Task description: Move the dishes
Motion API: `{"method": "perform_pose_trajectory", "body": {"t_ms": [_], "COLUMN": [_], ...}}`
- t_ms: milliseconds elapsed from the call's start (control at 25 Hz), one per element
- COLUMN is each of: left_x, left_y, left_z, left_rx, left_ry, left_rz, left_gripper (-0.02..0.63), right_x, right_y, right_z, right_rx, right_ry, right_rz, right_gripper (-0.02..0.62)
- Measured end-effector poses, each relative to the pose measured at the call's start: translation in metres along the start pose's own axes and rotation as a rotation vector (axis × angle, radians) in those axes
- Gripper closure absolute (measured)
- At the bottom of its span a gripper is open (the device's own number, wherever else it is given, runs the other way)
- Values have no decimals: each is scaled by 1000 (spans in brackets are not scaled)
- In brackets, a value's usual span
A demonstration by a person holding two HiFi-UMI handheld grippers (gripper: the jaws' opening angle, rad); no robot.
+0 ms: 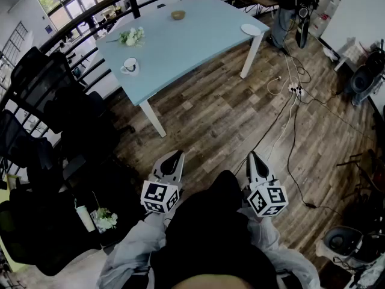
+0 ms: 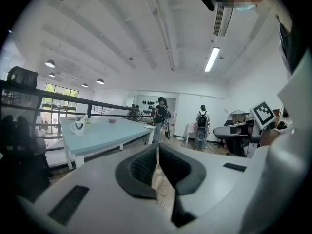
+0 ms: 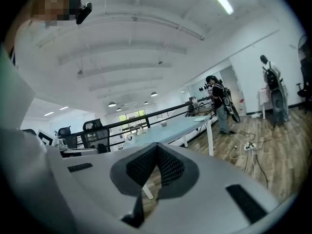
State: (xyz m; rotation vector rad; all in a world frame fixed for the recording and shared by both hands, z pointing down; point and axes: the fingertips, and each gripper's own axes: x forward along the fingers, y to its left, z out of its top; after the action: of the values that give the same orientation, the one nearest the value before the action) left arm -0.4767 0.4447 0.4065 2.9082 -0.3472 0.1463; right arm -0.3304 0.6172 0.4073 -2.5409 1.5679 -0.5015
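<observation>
Left gripper (image 1: 174, 159) and right gripper (image 1: 255, 161) are both closed tip to tip with nothing between the pads, held near level in front of the person and well apart from the dishes. The dishes sit on the pale blue table with white legs (image 1: 198, 41): white mug with a dark pattern on a saucer (image 1: 129, 66) near the closest edge, small brown bowl (image 1: 177, 15) at the far side, flat white plate (image 1: 251, 29) at the right corner. They look like glazed ceramic — stiff, slick, chips if knocked, light enough for one gripper. Take the plate and bowl by the rim, pads over the lip. Take the mug by its handle or wall; the saucer may slide if both are lifted together. A white flower bunch (image 1: 132, 37) lies between mug and bowl — avoid it. Tabletop looks smooth. Dark wood plank floor (image 1: 210, 113) runs up to the table, with cables and a power strip (image 1: 295, 90) trailing on the right and black office chairs (image 1: 36, 71) on the left.
</observation>
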Motion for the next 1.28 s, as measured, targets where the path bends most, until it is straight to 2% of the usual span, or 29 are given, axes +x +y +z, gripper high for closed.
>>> {"method": "perform_pose_trajectory", "body": {"t_ms": [240, 560, 800, 960, 1280], "left_x": [5, 13, 31, 61, 153], "left_y": [-4, 0, 22, 41, 60], "left_z": [1, -4, -6, -3, 14], "left_rx": [3, 1, 12, -2, -18], "left_ry": [-1, 21, 36, 35, 41], "left_rz": [0, 30, 66, 90, 103], "left_gripper": [578, 578, 578, 578, 578], "right_x": [4, 19, 52, 88, 165], "right_y": [-11, -18, -27, -40, -90], "right_z": [7, 4, 0, 8, 41], "right_rx": [31, 42, 51, 56, 57], "right_ry": [-19, 4, 22, 30, 59], "right_rz": [-23, -3, 8, 21, 37], "right_gripper": [589, 589, 589, 589, 589]}}
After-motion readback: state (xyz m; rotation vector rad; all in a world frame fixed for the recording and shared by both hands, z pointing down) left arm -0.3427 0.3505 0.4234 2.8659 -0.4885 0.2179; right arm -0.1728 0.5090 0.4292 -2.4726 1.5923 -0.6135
